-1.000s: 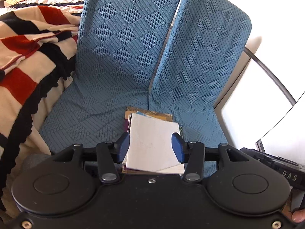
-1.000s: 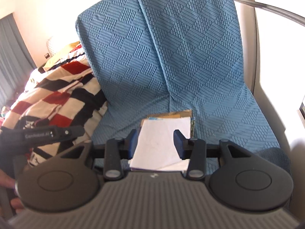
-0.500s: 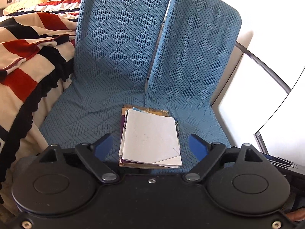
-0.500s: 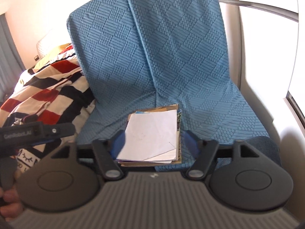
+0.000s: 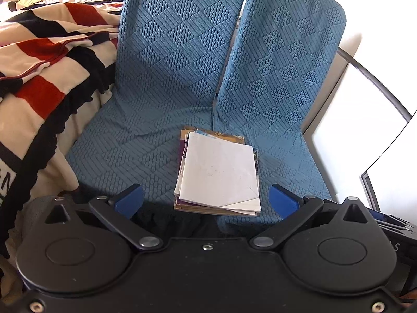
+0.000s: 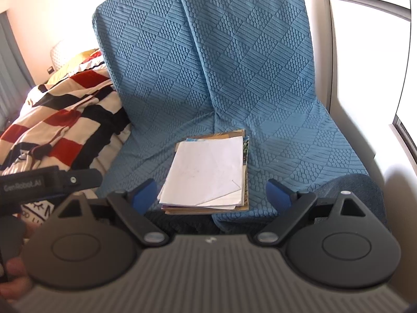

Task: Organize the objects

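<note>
Papers (image 5: 219,172) lie stacked on the seat (image 5: 130,140) — between both spread tongs (image 5: 206,200) (image 6: 209,195), untouched.

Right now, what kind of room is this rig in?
Probably a bedroom or living space at home: a striped blanket lies over bedding, blue quilted covers drape seats, and a stack of papers and booklets rests on them.

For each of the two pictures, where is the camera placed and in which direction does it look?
Left wrist view: sits on the left gripper, looks forward and down at the stack of papers on the blue seat; its open fingers show.
Right wrist view: sits on the right gripper, looks from further right at the same stack; its open fingers, the left gripper's body and part of a hand show.
Shared: stack, blue seat, striped blanket.
</note>
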`<state>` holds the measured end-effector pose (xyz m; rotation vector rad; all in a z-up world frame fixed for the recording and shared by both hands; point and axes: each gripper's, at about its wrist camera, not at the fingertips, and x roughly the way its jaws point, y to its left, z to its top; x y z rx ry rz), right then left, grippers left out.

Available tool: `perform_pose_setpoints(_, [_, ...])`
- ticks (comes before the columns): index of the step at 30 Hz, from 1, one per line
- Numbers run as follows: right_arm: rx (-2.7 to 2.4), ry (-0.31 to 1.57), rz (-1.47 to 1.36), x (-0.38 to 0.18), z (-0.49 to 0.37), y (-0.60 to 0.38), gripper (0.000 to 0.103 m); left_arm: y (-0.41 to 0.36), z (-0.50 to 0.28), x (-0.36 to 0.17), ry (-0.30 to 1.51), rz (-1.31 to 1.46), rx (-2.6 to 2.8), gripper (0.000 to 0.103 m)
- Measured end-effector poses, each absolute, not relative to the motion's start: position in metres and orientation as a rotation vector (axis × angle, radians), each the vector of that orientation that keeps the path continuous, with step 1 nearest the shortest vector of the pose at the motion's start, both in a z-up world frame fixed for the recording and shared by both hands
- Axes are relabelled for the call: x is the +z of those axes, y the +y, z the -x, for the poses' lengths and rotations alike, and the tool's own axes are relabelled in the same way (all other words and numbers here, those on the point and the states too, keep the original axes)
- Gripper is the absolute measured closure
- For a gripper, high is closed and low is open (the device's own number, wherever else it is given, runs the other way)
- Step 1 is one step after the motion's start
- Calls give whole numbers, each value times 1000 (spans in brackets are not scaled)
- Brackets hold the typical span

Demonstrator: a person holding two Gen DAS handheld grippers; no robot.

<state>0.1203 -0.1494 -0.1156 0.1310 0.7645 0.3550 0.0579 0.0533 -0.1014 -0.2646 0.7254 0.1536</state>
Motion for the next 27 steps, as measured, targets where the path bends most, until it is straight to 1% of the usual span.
perform_pose_setpoints(27, [347,777,-123,-120,-120,-151,11,49,-57,-106,744,252,141,1])
